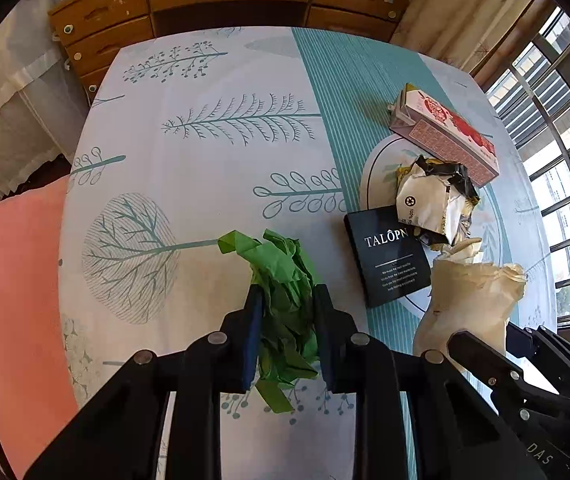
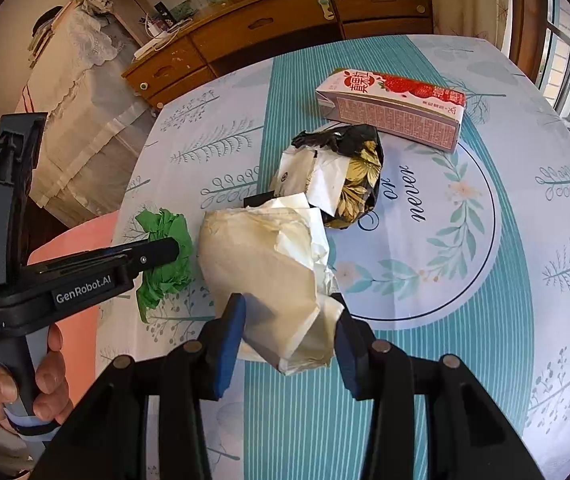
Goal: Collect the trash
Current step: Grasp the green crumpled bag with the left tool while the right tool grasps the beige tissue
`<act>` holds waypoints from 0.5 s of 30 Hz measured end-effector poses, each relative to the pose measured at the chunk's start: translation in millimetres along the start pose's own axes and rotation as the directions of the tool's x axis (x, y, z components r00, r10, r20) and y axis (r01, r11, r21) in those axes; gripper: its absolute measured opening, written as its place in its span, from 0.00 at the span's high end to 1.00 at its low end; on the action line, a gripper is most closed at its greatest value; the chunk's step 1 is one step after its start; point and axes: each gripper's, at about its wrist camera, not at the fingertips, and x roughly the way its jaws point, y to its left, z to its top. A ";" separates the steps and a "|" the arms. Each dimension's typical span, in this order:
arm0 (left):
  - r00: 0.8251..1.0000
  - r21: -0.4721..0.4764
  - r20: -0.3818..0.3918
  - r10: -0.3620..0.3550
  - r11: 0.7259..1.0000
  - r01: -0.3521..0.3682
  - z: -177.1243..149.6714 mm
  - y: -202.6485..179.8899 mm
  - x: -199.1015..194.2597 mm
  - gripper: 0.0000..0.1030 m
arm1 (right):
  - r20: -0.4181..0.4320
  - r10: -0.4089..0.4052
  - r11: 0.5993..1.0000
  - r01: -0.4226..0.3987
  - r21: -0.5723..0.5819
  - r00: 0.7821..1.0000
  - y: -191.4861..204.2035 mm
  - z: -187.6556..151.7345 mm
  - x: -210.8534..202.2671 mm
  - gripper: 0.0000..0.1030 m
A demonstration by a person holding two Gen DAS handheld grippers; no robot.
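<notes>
Left gripper (image 1: pixel 287 300) closed on green paper wad (image 1: pixel 285 280), wad squeezed between both pads, on tablecloth (image 1: pixel 205 140). Right gripper (image 2: pixel 289 312) clamps cream paper wad (image 2: pixel 265 256) just right of green. Remaining trash lies beyond, nearer right hand: crumpled wrapper (image 2: pixel 345 176), strawberry carton (image 2: pixel 393 112).

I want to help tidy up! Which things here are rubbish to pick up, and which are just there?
Rubbish for the job:
- green crumpled paper, gripped by the left gripper
- cream paper wad, gripped by the right gripper
- strawberry drink carton
- crumpled wrapper
- black booklet, probably

Just there:
- tablecloth
- wooden drawers
- pink cushion
</notes>
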 end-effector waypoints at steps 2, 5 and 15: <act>1.000 0.002 0.018 0.004 1.000 -0.004 -9.5 -4.0 -13.1 0.78 | 0.013 0.008 1.000 -0.008 -0.015 1.000 1.8 -3.2 -9.6 0.59; 0.999 0.001 0.044 0.010 1.000 -0.010 -21.1 -12.8 -36.9 0.78 | 0.034 0.023 0.999 -0.022 -0.031 0.999 2.4 -10.5 -26.3 0.59; 0.984 -0.003 0.169 0.058 0.998 -0.058 -91.3 -70.4 -124.5 0.78 | 0.074 0.087 0.989 -0.077 -0.124 0.993 -12.7 -59.3 -96.8 0.59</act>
